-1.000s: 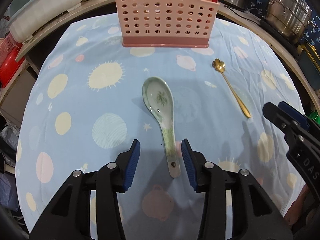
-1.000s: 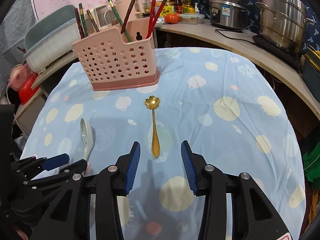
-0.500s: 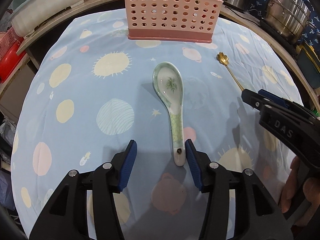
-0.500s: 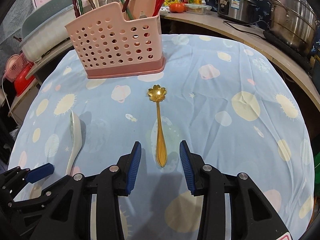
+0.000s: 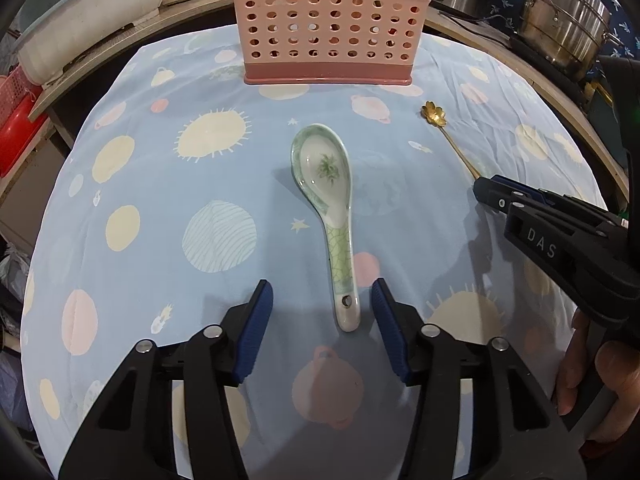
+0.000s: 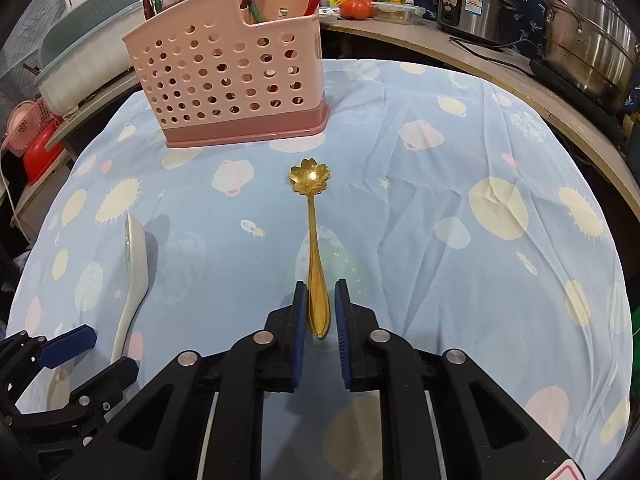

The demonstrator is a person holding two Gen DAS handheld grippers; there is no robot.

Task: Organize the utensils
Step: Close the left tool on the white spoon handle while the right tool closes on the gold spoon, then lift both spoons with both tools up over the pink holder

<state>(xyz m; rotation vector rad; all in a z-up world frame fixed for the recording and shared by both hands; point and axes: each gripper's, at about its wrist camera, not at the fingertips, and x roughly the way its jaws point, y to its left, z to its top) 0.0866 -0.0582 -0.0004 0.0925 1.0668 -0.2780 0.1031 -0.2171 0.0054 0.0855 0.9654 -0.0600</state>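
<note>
Lying lengthwise between the nearly closed right gripper [image 6: 320, 312], the gold spoon [image 6: 314, 248] is pointing at the basket [image 6: 228, 80], while the left gripper [image 5: 322, 320] is waiting wide open around the white spoon [image 5: 332, 208].

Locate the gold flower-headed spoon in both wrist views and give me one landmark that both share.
Left wrist view: the gold spoon lies right of centre on the cloth, its handle running down to the right gripper.
Right wrist view: it lies at centre, flower head up, with its handle end between the right gripper's fingers.
Shared landmark: the pink perforated utensil holder, beyond the spoon's head in both.
</note>
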